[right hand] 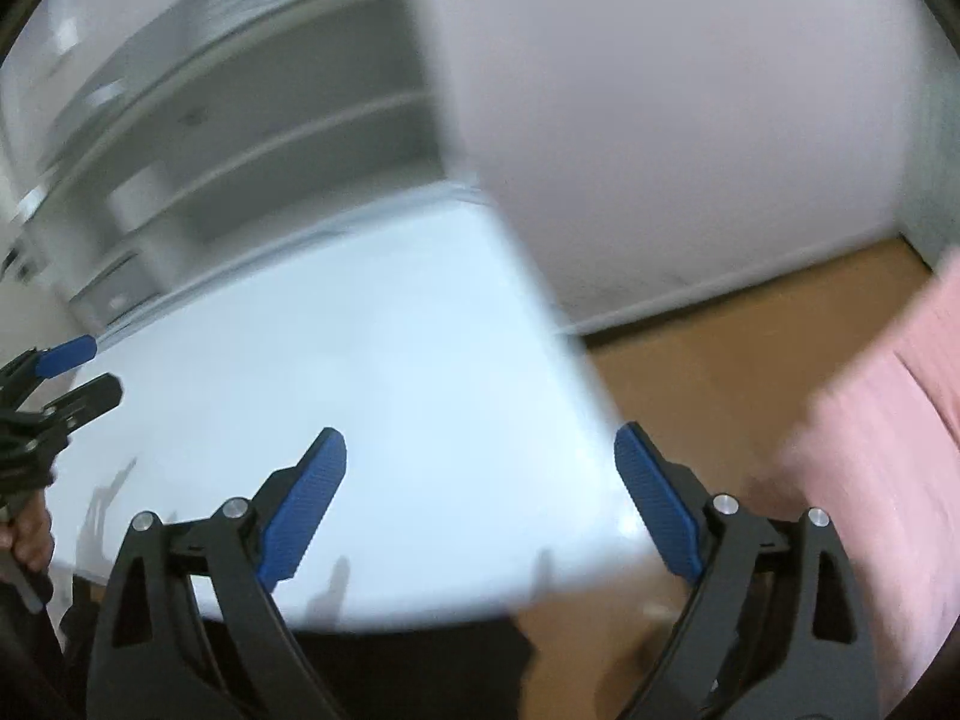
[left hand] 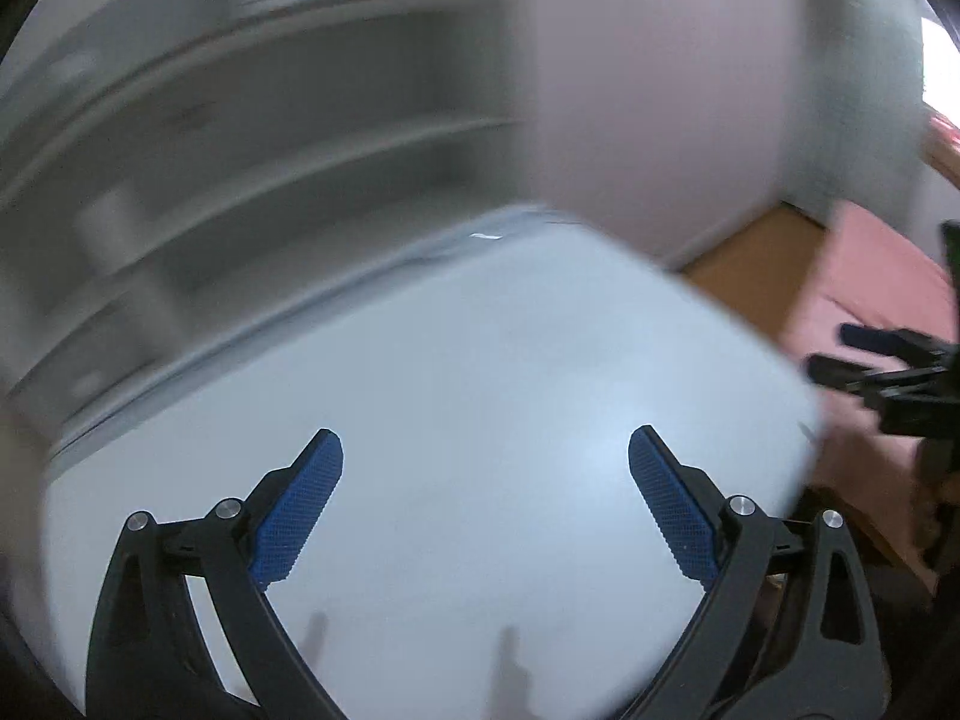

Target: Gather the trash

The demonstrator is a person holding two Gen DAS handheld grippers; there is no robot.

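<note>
No trash shows in either view, so which way it lies from the fingers cannot be told. The white desk (left hand: 456, 372) is bare beneath both. The left gripper (left hand: 486, 450) and right gripper (right hand: 480, 447) are spread wide, holding nothing. Blurred shelves (left hand: 252, 138) stand behind; wooden floor (right hand: 738, 354) and pink fabric (right hand: 888, 450) lie rightward.

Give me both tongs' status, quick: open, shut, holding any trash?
Left tongs: open, nothing between the pads, over the white table.
Right tongs: open, empty too.
</note>
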